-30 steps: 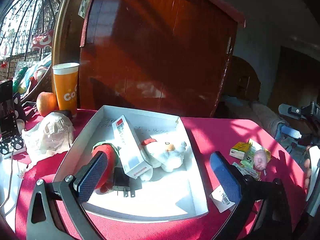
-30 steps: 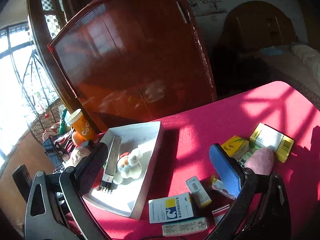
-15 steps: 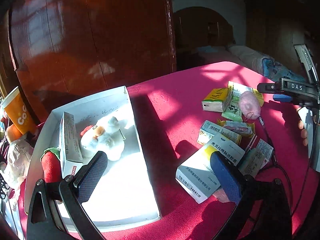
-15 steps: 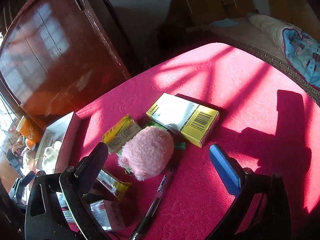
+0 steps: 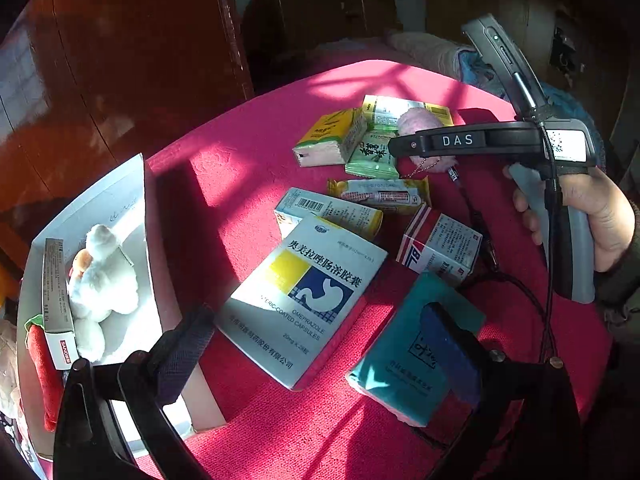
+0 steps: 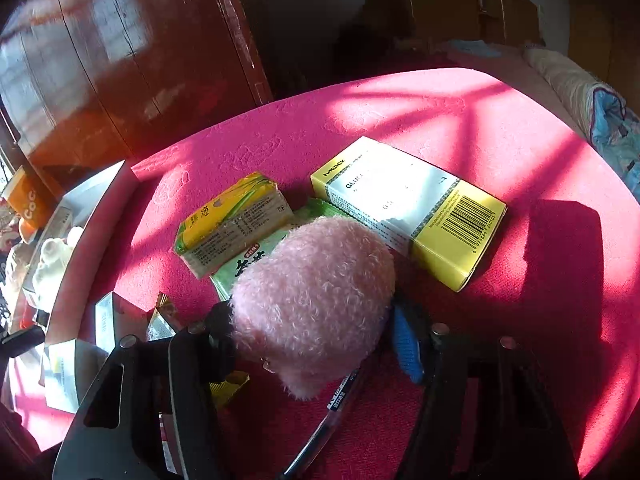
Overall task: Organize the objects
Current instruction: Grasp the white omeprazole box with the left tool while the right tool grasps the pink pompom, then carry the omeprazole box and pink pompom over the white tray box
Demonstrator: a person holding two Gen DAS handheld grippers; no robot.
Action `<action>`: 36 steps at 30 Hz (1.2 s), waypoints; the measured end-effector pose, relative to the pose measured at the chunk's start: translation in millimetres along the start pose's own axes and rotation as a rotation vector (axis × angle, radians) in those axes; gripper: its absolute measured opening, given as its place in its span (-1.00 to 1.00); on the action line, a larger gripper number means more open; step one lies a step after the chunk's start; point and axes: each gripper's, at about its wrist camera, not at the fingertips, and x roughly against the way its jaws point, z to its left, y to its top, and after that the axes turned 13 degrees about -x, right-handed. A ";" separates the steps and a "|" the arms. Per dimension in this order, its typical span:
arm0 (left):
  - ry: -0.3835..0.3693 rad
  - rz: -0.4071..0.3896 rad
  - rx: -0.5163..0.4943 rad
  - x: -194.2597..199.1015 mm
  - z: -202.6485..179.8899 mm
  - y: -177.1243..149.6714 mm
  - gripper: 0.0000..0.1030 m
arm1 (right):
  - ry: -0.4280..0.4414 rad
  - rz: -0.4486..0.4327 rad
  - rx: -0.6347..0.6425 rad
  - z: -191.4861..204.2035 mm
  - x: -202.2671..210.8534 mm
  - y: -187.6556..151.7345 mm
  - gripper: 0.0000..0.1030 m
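Note:
My right gripper (image 6: pixel 310 340) is shut on a pink fluffy plush (image 6: pixel 312 300) that rests among packets on the red tablecloth; the plush also shows in the left wrist view (image 5: pixel 420 120) behind the right gripper body. My left gripper (image 5: pixel 320 344) is open and empty, low over the table. A white omeprazole box (image 5: pixel 304 300) lies between its fingers, and a teal packet (image 5: pixel 408 356) lies under its right finger (image 5: pixel 452 352). The white tray (image 5: pixel 136 200) at the left holds a white plush (image 5: pixel 100 276), a long box and a red item.
A yellow and white Merck box (image 6: pixel 408 208), a yellow tissue pack (image 6: pixel 236 220), a green packet (image 5: pixel 372 156), several small medicine boxes and a pen (image 6: pixel 320 424) lie scattered. A dark wooden cabinet (image 6: pixel 140 60) stands behind. An orange cup (image 6: pixel 28 200) is far left.
My right gripper dropped onto the pink plush and closed on it. My left gripper swung right from the tray and now hovers over the omeprazole box and teal packet.

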 end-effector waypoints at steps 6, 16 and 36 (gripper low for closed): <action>-0.012 -0.026 -0.006 0.2 -13.9 1.1 0.99 | 0.058 -0.016 -0.068 -17.9 7.3 -0.8 0.19; -0.033 -0.003 0.130 -8.2 6.9 1.8 0.56 | 0.098 -0.014 -0.097 -22.4 6.5 1.1 0.19; 0.029 -0.233 0.193 58.6 -9.9 9.0 -0.02 | 0.162 -0.151 -0.086 -17.1 73.8 -0.4 0.09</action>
